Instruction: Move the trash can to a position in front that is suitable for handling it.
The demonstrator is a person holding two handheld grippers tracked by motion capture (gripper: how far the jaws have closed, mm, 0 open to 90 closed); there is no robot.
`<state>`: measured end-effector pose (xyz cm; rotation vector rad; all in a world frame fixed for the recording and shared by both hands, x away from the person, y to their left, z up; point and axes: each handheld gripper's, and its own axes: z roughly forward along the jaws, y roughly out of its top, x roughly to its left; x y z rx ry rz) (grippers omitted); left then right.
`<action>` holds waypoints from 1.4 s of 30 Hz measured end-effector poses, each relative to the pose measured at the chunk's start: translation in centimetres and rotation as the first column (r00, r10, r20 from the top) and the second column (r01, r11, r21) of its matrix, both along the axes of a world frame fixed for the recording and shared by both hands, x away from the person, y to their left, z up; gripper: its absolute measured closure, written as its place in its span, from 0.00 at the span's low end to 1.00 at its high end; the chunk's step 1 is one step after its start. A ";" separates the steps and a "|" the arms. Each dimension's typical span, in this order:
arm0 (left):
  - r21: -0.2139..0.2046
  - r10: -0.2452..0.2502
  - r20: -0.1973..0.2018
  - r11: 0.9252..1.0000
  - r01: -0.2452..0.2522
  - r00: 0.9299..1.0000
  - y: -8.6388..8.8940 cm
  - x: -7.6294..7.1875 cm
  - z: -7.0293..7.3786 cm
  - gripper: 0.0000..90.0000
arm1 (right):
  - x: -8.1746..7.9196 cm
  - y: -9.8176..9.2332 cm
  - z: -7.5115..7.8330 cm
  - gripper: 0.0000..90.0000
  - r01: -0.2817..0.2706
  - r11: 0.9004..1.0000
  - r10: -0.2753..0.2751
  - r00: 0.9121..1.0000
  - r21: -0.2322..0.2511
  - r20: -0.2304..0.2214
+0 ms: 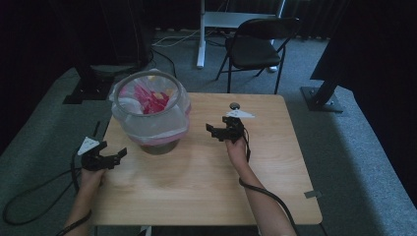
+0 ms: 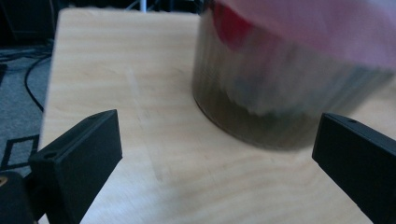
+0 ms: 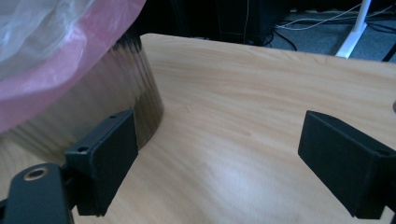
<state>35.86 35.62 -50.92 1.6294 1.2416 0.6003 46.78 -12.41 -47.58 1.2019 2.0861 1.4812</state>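
Both grippers are spread wide and hold nothing: the left gripper [image 1: 112, 158] sits at the table's left edge with its jaws turned toward the bin [image 1: 150, 112], and the right gripper [image 1: 215, 131] hovers over the middle of the table [image 1: 206, 182], its jaws also turned leftward to the bin. Between the left gripper's own jaws [image 2: 215, 154] lies bare wood, with the bin's lower wall [image 2: 261, 112] near, up and to the right; between the right gripper's jaws [image 3: 219, 154] is bare wood too, with the bin's wall [image 3: 93, 107] close behind the left jaw, and whether they touch cannot be told. The bin is a round, dark, ribbed container lined with a thin translucent bag whose rim folds over the outside, pinkish where it drapes down; red and pale scraps lie inside. It stands upright on the far left part of the table, long axis vertical, mouth opening straight up. A folding chair [image 1: 255, 46] stands on the carpet beyond the table.
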 end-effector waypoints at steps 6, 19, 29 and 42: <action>-0.004 0.018 0.025 1.000 -0.018 1.000 0.4 1.4 1.2 0.02 | 1.8 1.3 2.0 0.13 0.017 0.998 -0.017 1.000 0.059 -0.001; -0.018 0.125 0.023 0.992 -0.124 0.992 0.5 3.6 2.2 0.02 | 4.5 5.3 4.4 0.13 0.001 0.998 -0.001 1.000 0.058 -0.001; 0.028 0.129 0.016 0.991 -0.130 0.991 -0.2 5.7 3.3 0.02 | 6.1 7.3 5.4 0.13 0.015 1.000 -0.014 0.999 0.019 -0.035; 0.060 0.154 0.020 0.986 -0.155 0.988 -1.3 6.9 4.6 0.02 | 6.7 8.8 5.5 0.13 0.013 0.998 -0.008 0.997 0.058 -0.081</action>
